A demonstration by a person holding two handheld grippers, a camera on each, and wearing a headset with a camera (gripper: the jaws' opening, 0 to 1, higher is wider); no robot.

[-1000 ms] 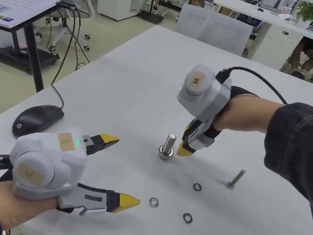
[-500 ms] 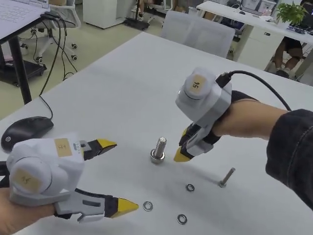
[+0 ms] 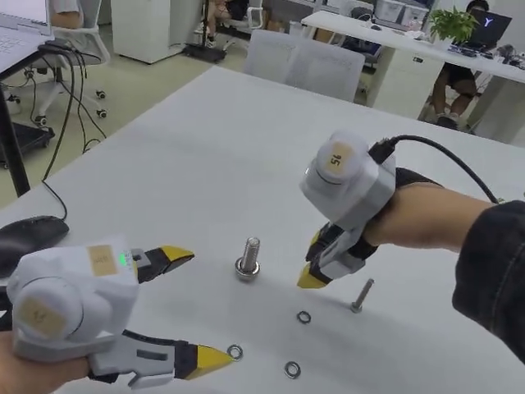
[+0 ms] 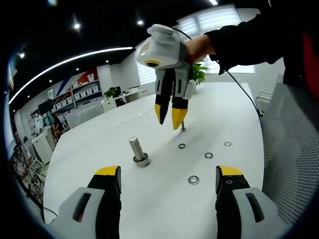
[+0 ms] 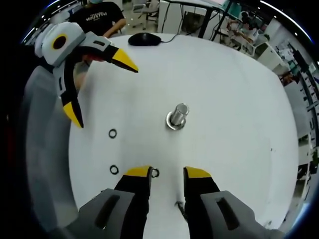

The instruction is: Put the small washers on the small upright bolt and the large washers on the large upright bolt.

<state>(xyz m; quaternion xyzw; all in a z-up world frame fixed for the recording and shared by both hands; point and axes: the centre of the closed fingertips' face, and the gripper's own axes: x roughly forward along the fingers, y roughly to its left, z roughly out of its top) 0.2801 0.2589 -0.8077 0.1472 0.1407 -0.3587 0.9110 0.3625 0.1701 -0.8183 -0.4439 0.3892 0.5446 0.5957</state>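
Pulling away from the large upright bolt, the right hand-held gripper now hangs right of centre in the head view, jaws narrow and holding nothing, just above a loose washer on the desk. What looks like a large washer rings that bolt's base, so one placement seems done. The small upright bolt stands bare further right. At lower left, the left hand-held gripper is spread wide and empty
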